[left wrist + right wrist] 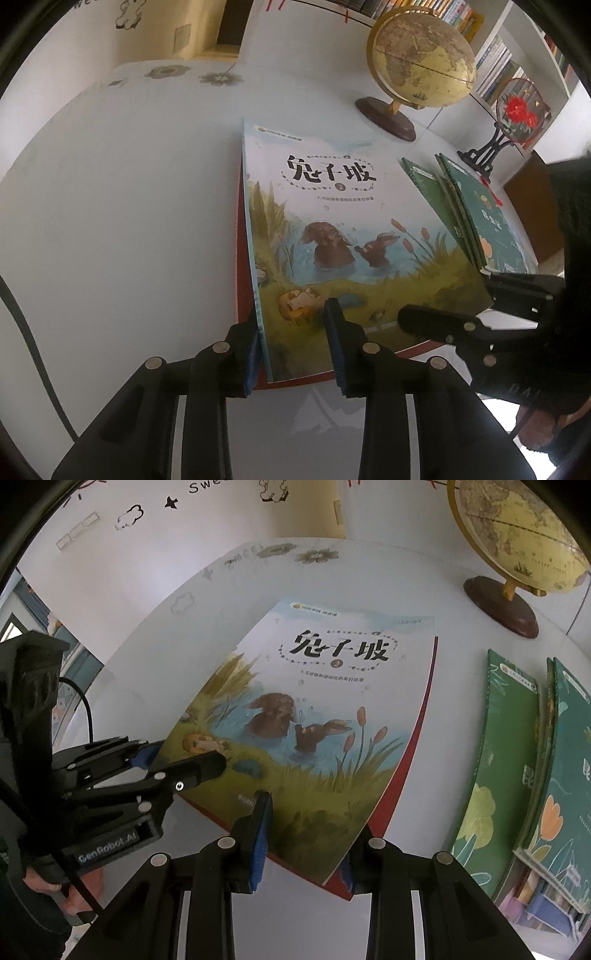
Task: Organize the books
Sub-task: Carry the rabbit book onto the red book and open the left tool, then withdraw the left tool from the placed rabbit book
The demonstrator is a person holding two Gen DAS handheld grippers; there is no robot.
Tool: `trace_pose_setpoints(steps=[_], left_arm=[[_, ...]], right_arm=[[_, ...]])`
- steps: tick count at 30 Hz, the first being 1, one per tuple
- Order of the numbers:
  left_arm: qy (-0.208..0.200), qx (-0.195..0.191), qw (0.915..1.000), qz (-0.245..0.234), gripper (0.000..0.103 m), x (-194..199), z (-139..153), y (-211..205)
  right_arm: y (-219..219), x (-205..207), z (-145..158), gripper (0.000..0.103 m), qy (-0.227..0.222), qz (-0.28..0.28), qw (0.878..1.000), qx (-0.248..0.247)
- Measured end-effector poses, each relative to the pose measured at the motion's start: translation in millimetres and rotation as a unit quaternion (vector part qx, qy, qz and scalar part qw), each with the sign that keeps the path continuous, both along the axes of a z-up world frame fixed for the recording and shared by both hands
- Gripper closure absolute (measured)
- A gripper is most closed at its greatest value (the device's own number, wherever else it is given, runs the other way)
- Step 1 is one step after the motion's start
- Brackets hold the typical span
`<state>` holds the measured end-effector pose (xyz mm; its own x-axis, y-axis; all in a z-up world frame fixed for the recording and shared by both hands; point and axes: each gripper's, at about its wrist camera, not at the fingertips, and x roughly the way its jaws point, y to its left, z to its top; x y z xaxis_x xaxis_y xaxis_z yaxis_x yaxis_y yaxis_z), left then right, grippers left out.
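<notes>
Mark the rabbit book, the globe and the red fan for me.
rabbit book (332, 686): right wrist view, cover centre.
globe (421, 62): left wrist view, sphere.
red fan (521, 110): left wrist view, red flower.

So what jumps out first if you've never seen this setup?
The rabbit picture book lies flat mid-table, on a red book, and both grippers, left and right, straddle its near corners. Behind it stands a yellowed globe; green books lie to the right.
</notes>
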<state>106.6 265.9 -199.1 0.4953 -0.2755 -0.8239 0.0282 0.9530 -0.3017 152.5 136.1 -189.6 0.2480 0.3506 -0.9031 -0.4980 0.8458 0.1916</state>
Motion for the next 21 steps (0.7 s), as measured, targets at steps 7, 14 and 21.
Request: trace_pose_setpoints(steps=[7,14,21], left_arm=[[0.009,0.049,0.9984,0.028,0.072,-0.9,1.7,2.7],[0.03,0.032,0.997,0.064,0.072,-8.5,-1.8,17.3],[0.005,0.055,0.9961,0.069,0.072,-27.3,25.2,-9.9]], right_arm=[[-6.5,-2.0,-6.2,0.072,0.016,-0.009,1.0,0.004],[-27.7,-9.2,-3.5,0.07,0.029,-0.021,0.999,0.016],[-65.5,-40.4,9.7,0.07,0.011,-0.025,1.0,-0.008]])
